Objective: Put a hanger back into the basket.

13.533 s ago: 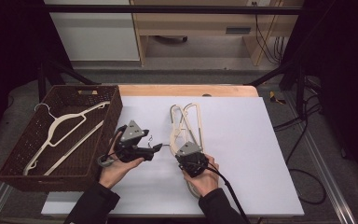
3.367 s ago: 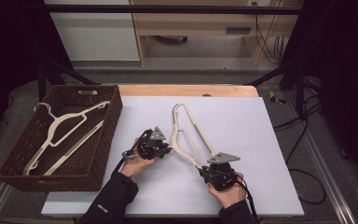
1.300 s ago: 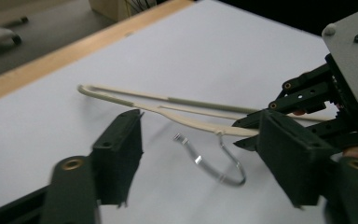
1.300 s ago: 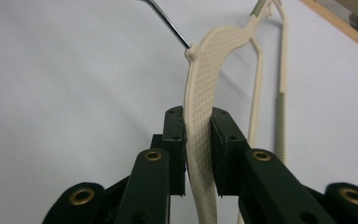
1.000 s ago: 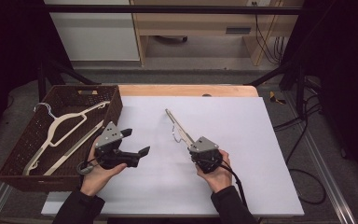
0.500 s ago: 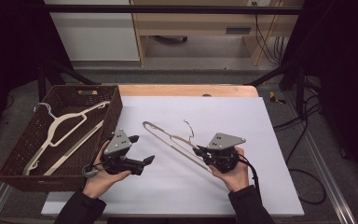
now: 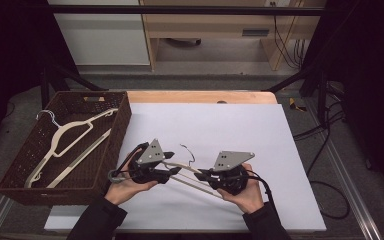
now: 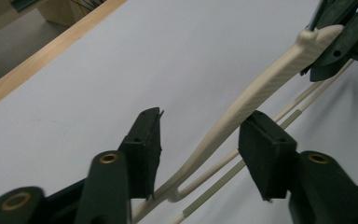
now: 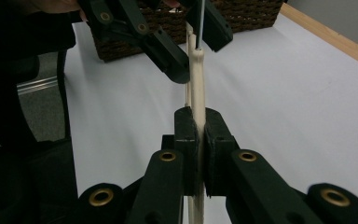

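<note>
Now your right tool [image 9: 196, 126] is clamping cream hanger [image 7: 190, 176], lifting it off tabletop [image 7: 240, 125]. Left tool [image 8: 200, 140] jaws have just been closing around hanger's other arm, not squeezing yet. Basket [image 7: 15, 185] is waiting left.

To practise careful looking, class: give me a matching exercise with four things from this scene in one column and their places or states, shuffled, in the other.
1 right gripper
2 left gripper
3 cream hanger
4 second hanger

A lying in the wicker basket
B jaws apart around the hanger, closing in
C clamped shut on the hanger
D held above the white table

Pairs: 1-C, 2-B, 3-D, 4-A
</note>
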{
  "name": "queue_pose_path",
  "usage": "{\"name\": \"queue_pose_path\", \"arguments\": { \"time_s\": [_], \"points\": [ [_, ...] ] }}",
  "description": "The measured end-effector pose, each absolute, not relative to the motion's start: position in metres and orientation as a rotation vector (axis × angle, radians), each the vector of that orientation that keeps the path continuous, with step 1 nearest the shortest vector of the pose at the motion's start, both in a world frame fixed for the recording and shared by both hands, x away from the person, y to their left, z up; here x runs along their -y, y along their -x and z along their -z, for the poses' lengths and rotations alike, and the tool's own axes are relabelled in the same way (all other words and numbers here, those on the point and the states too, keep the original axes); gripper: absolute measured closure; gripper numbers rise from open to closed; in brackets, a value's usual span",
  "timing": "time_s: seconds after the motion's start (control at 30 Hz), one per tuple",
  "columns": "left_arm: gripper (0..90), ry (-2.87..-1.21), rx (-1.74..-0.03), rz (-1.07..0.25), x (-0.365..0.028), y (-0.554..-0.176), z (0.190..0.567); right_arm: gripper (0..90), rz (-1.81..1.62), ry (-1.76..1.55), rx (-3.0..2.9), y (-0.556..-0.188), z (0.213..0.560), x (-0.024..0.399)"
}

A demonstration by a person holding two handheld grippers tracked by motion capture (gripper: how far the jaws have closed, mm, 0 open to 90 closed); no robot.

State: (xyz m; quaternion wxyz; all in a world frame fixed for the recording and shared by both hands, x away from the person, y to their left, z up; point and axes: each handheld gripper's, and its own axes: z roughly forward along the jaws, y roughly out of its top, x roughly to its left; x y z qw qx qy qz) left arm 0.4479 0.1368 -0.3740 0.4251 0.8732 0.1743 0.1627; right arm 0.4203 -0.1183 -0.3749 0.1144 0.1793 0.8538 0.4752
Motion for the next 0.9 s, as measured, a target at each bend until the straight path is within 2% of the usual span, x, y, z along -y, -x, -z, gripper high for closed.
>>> {"name": "queue_pose_path", "arguments": {
  "time_s": [0.07, 0.33, 0.37, 0.4, 0.53, 0.6, 0.63, 0.77, 0.9],
  "points": [
    [58.5, -2.194, -0.413, -0.407, -0.135, -0.446, 0.375, 86.6, -1.401, -0.515, -2.508, -0.419, 0.376, 0.118],
    [69.0, -2.232, -0.391, -0.402, -0.136, -0.438, 0.378, 83.7, -1.423, -0.51, -2.511, -0.42, 0.379, 0.118],
    [73.6, -2.235, -0.394, -0.371, -0.136, -0.434, 0.378, 79.2, -1.402, -0.53, -2.483, -0.421, 0.38, 0.119],
    [75.4, -2.235, -0.394, -0.371, -0.136, -0.434, 0.378, 79.2, -1.402, -0.53, -2.483, -0.421, 0.38, 0.119],
    [78.2, -2.235, -0.42, -0.324, -0.135, -0.428, 0.377, 72.6, -1.379, -0.576, -2.452, -0.422, 0.382, 0.121],
    [80.7, -2.229, -0.44, -0.311, -0.135, -0.426, 0.378, 63.3, -1.366, -0.617, -2.418, -0.423, 0.385, 0.12],
    [80.7, -2.221, -0.446, -0.288, -0.136, -0.425, 0.38, 63.3, -1.366, -0.617, -2.418, -0.423, 0.385, 0.12],
    [85.4, -2.2, -0.456, -0.222, -0.134, -0.422, 0.384, 50.9, -1.357, -0.69, -2.374, -0.425, 0.387, 0.121],
    [86.3, -2.18, -0.507, -0.24, -0.138, -0.423, 0.384, 42.0, -1.375, -0.751, -2.331, -0.424, 0.387, 0.13]
  ]
}}
